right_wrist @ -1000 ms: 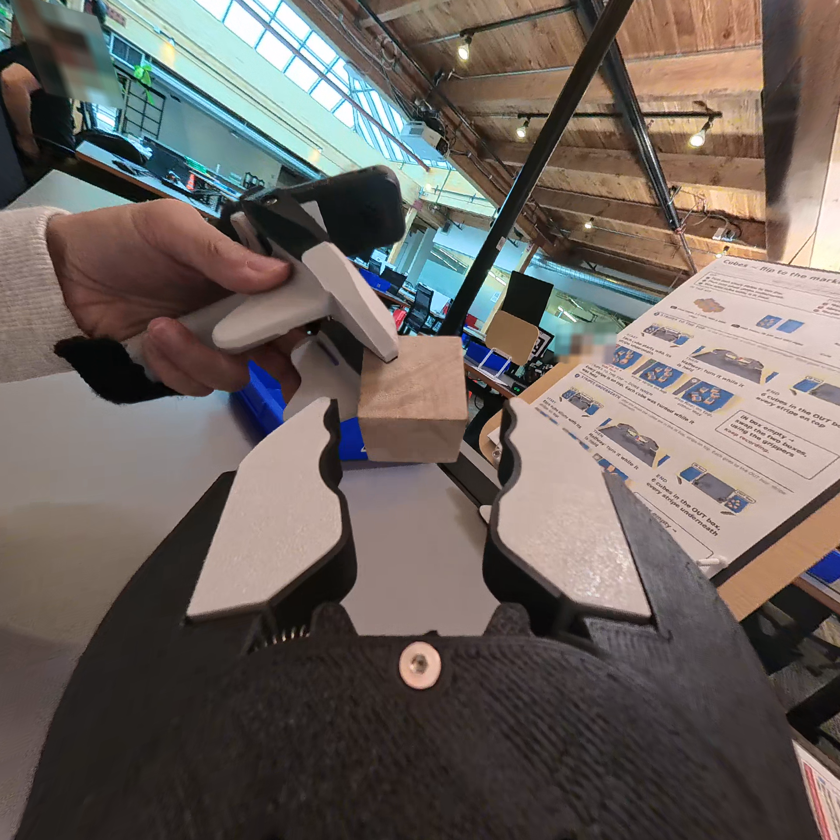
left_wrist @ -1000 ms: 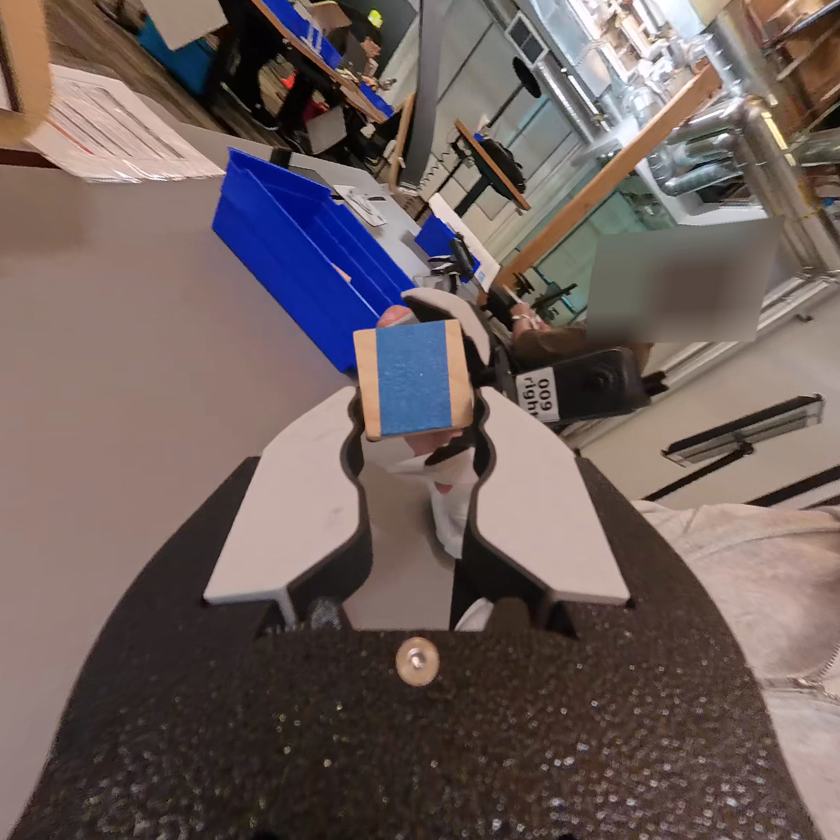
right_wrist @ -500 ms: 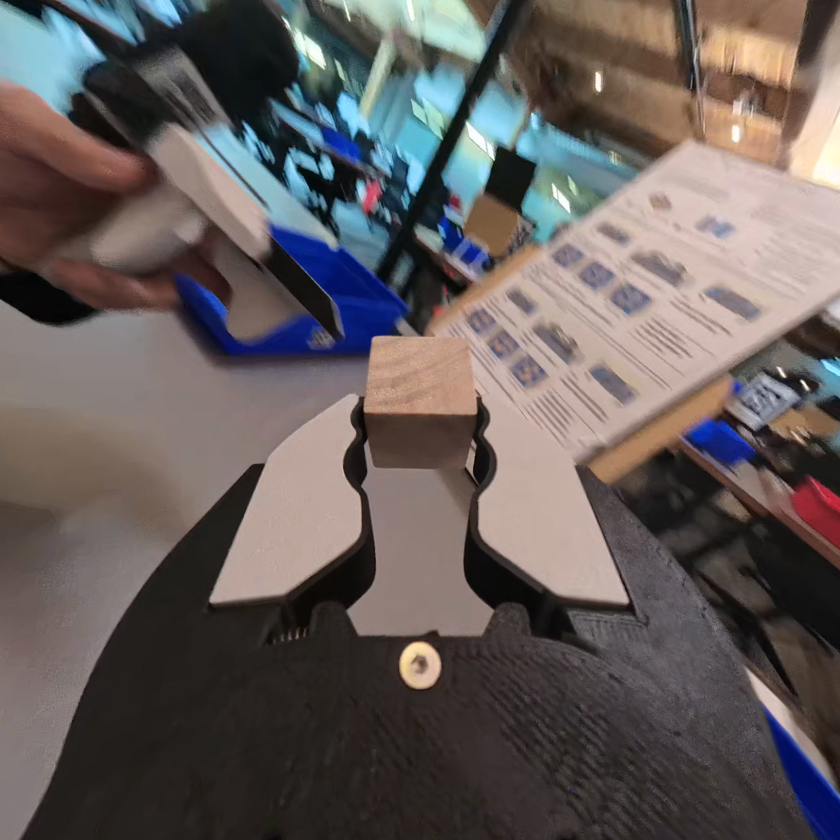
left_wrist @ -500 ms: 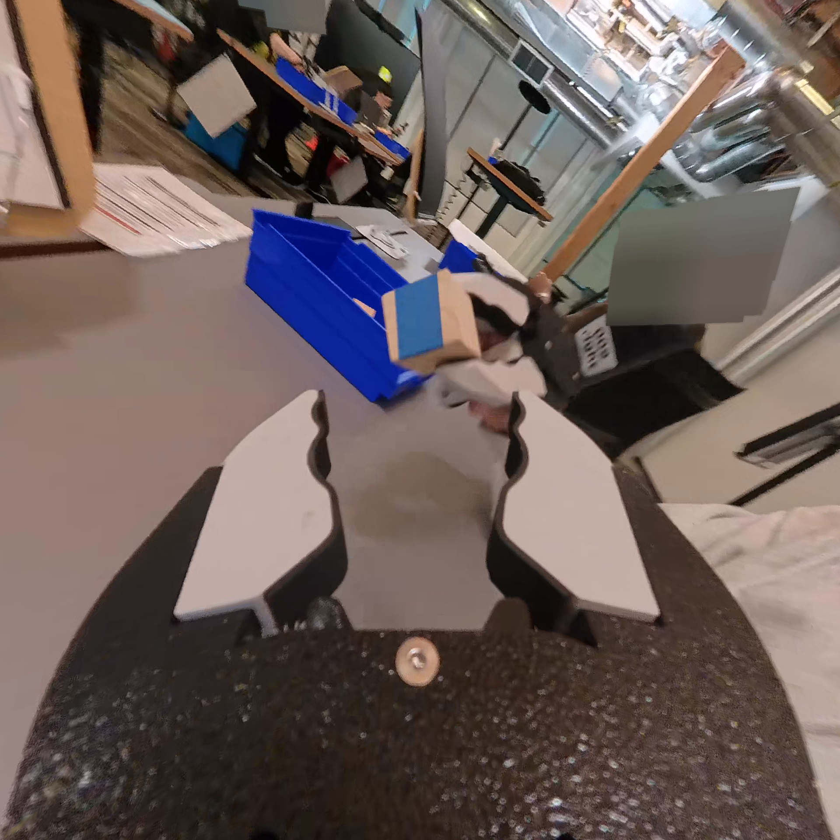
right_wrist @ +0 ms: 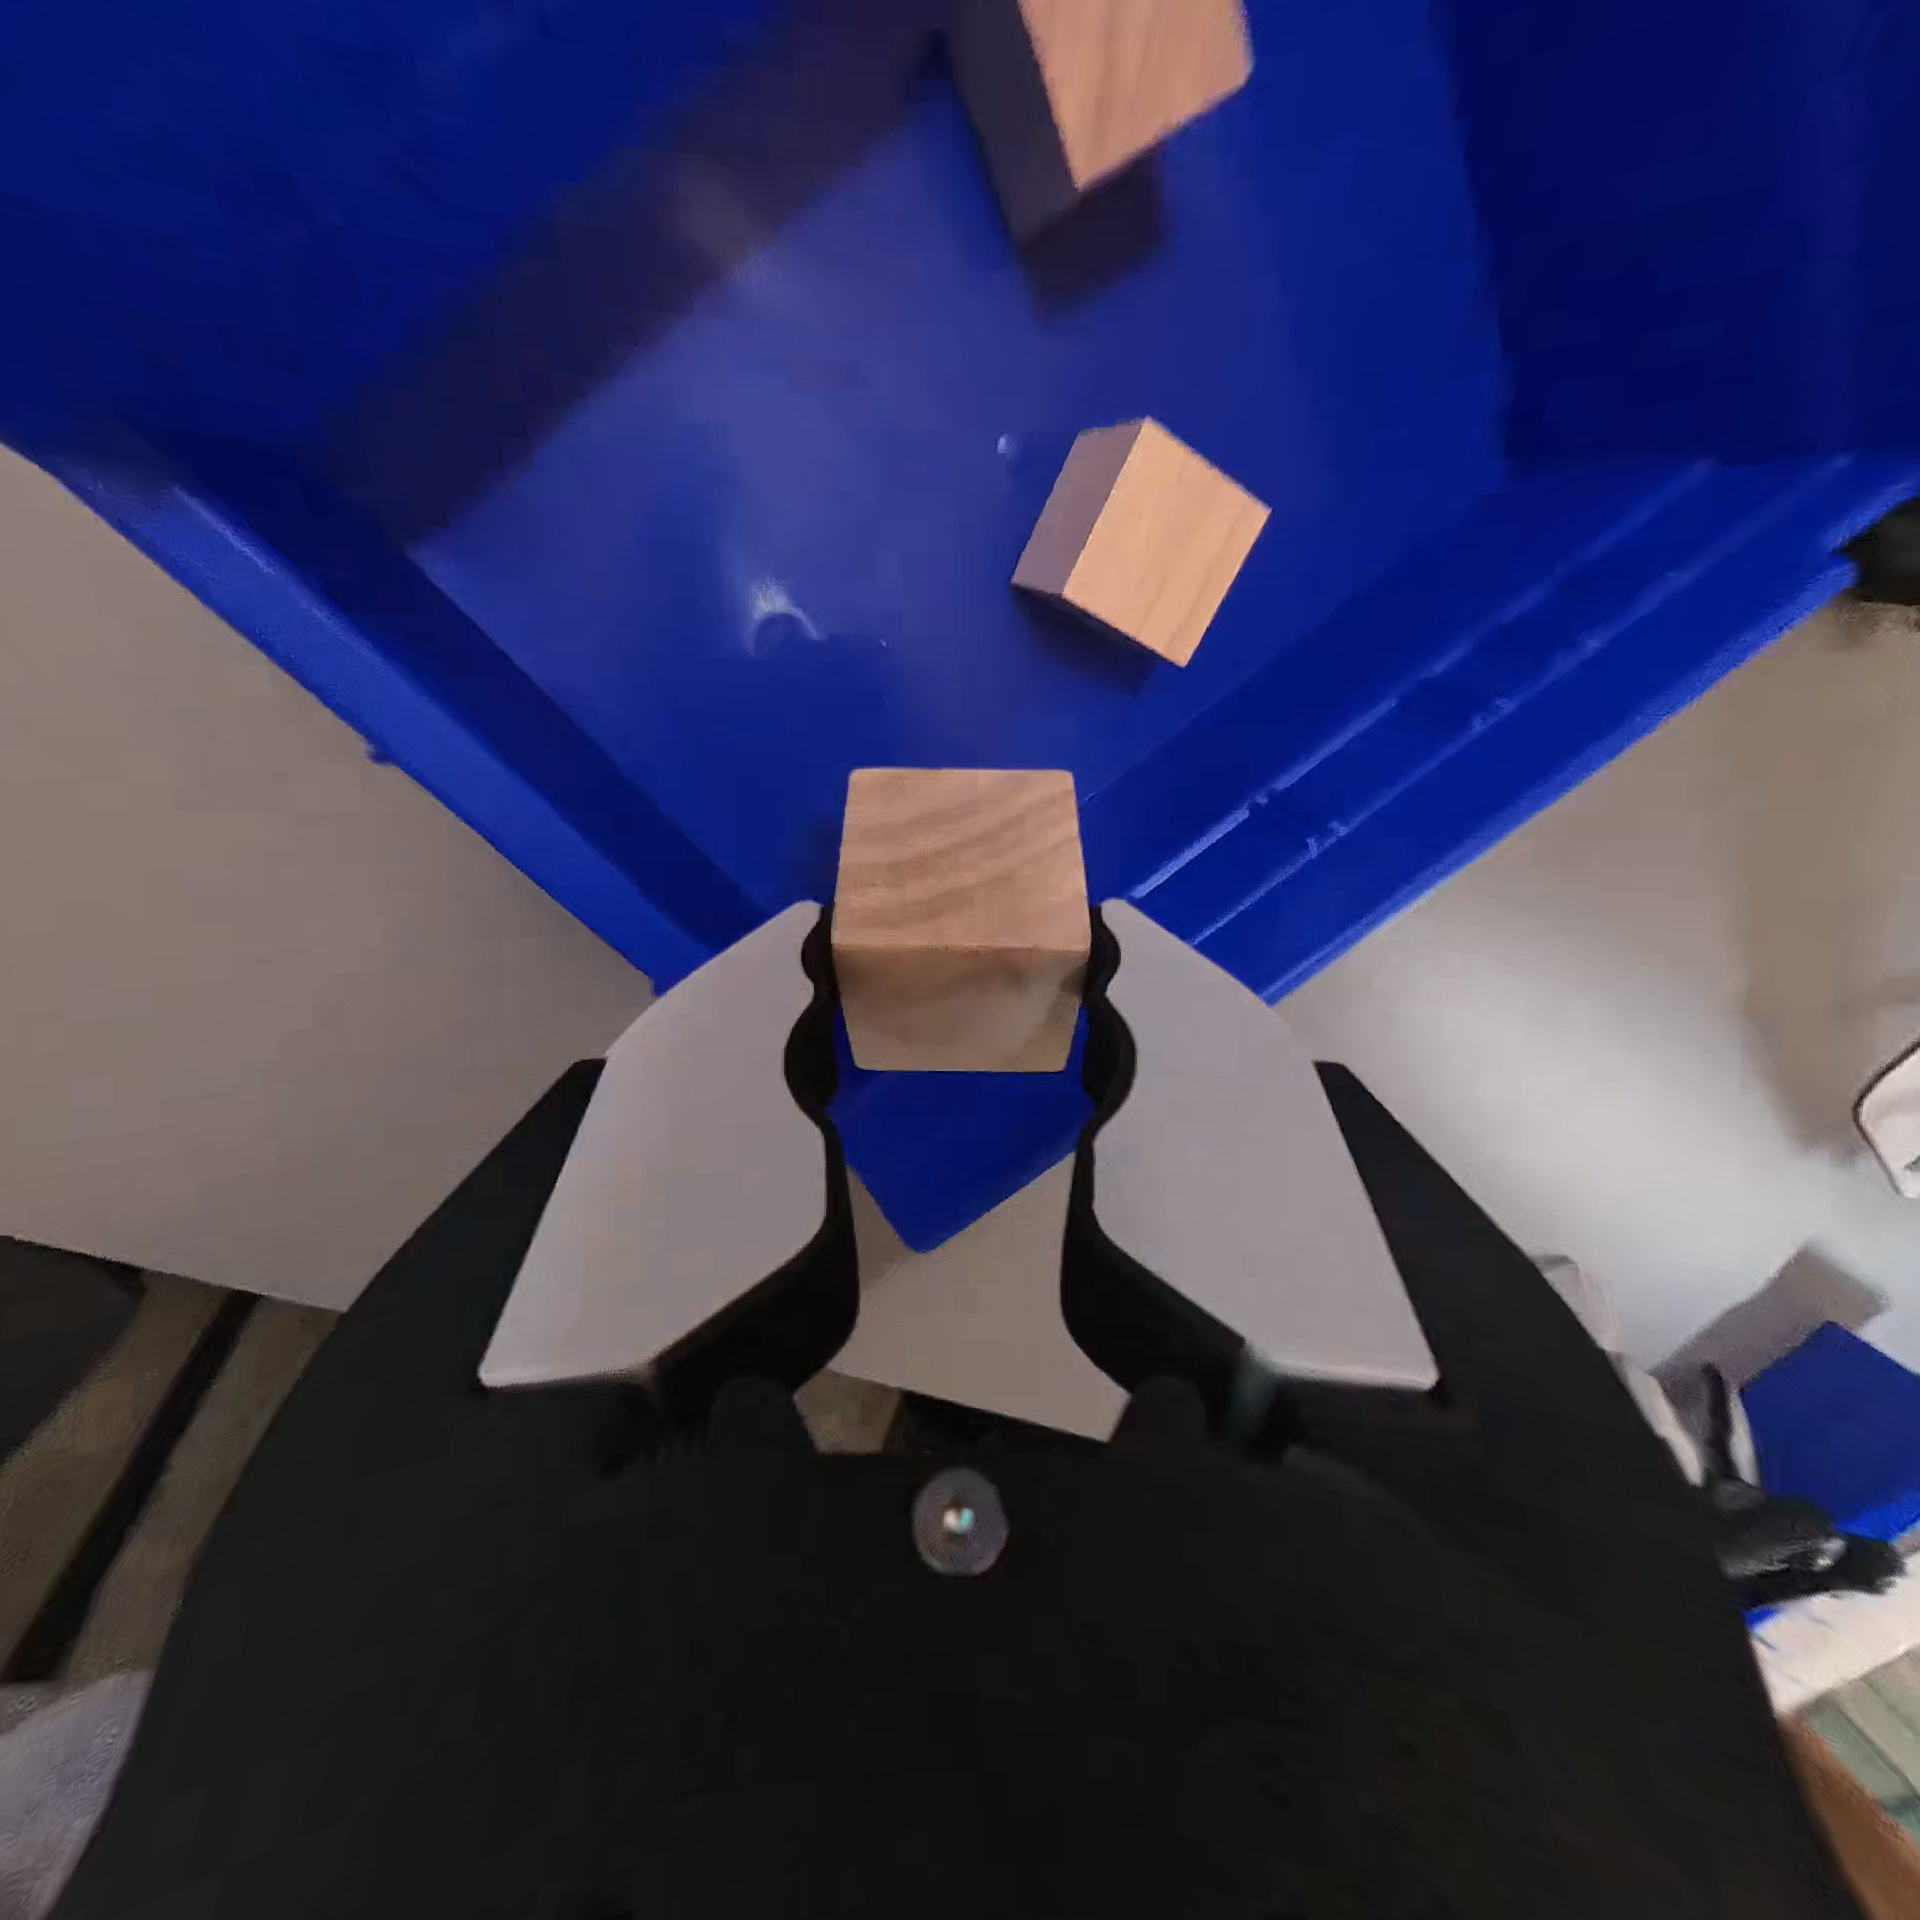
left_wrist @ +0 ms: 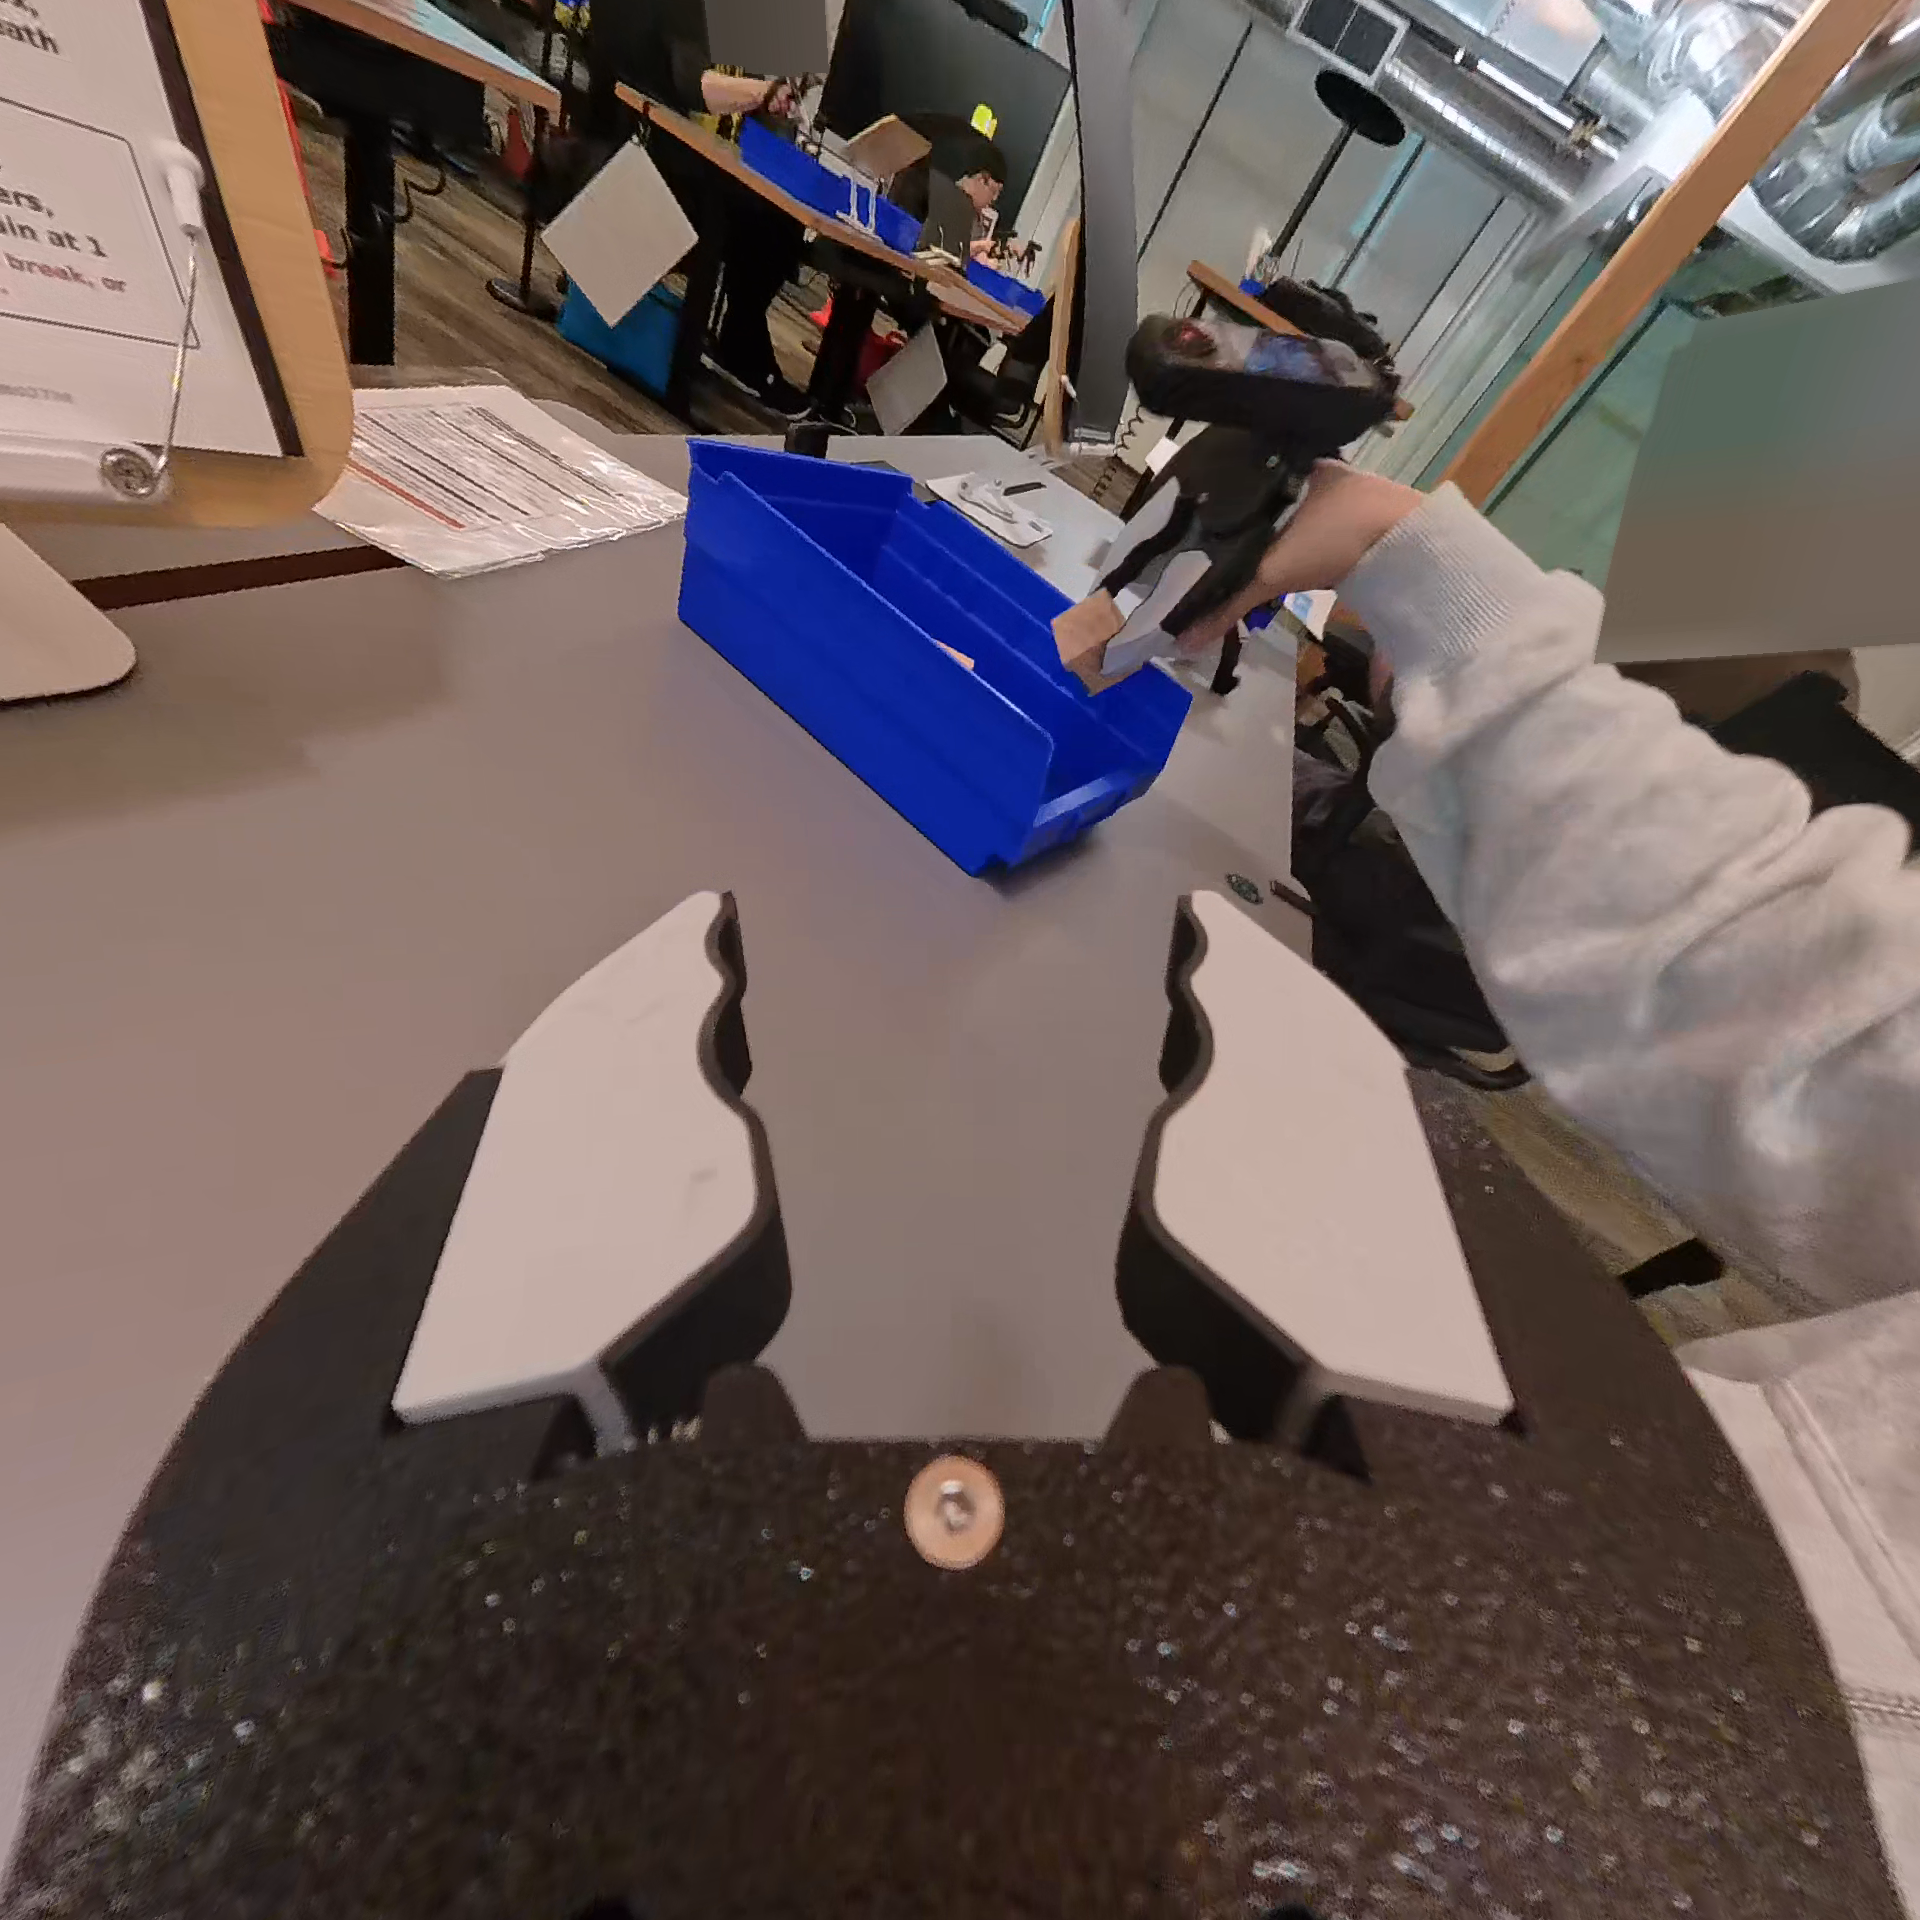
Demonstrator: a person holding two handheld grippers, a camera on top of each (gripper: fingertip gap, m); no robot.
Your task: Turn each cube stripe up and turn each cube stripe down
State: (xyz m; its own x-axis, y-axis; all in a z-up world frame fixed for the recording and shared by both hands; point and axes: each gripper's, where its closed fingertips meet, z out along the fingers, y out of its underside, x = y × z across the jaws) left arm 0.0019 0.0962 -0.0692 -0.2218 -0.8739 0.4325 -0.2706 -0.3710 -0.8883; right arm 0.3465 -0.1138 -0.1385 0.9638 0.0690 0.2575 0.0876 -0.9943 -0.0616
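Your right gripper [right_wrist: 961,935] pinched a plain wooden cube [right_wrist: 961,914] at its fingertips, held above the near corner of the blue bin [right_wrist: 582,790]. No stripe showed on the faces toward the camera, so I could not tell which way the stripe pointed. Your left gripper [left_wrist: 956,997] hung spread with nothing between its fingers, over bare worktop [left_wrist: 312,831] well short of the bin.

2 more cubes lay on the bin floor: a nearer one [right_wrist: 1143,540] and a farther one [right_wrist: 1112,114], both showing plain wood on top, both skewed to the walls.

The likely trouble, as I judged it: the cube sat only at the tips, so a tilt or a loosened squeeze could have let it twist or drop. Released from that height, it could have tumbled on the hard plastic and landed on the wrong face. Lowered where it hung, it could also have caught the bin's rim or corner wall. Steered too far in, it might have knocked the nearer cube and turned it.

The worktop was smooth, matt grey and flat. Beyond the bin lay sheets in a clear sleeve [left_wrist: 499,488], with a propped instruction board [left_wrist: 135,260] at the left. The room behind was an open workshop with more desks, blue bins, seated people, timber posts and exposed ducts.
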